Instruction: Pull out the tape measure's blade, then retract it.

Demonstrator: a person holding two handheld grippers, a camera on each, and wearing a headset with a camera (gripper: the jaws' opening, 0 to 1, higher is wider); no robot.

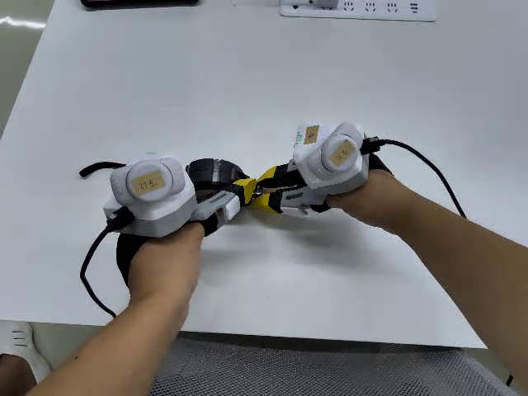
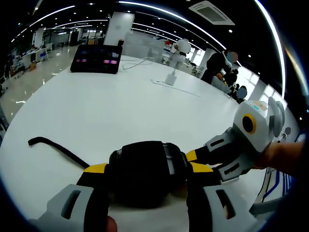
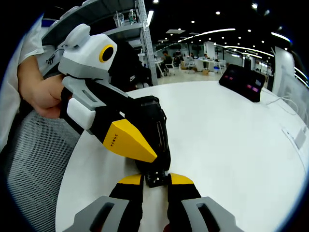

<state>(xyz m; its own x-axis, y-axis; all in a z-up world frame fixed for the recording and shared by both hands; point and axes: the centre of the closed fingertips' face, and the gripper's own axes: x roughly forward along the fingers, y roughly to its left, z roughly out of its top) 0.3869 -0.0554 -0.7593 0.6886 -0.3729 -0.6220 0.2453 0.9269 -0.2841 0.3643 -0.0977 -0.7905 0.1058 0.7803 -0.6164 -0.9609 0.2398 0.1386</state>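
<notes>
Hiding much of the tape measure (image 1: 213, 173) behind the left claw (image 1: 239, 196). Cropping the power strip (image 1: 359, 8) at the top edge.

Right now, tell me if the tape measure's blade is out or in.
In: the right gripper pinches its tip against the tape measure held by the left gripper; no blade length shows.

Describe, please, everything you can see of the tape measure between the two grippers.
The tape measure is a compact black case, seemingly rubbery plastic, lying low on the white table. The left gripper's yellow-tipped jaws clamp its body from both sides; the right gripper pinches the small dark end tab at its mouth. A thin black strap trails from it across the table. The blade looks not yet drawn out.
</notes>
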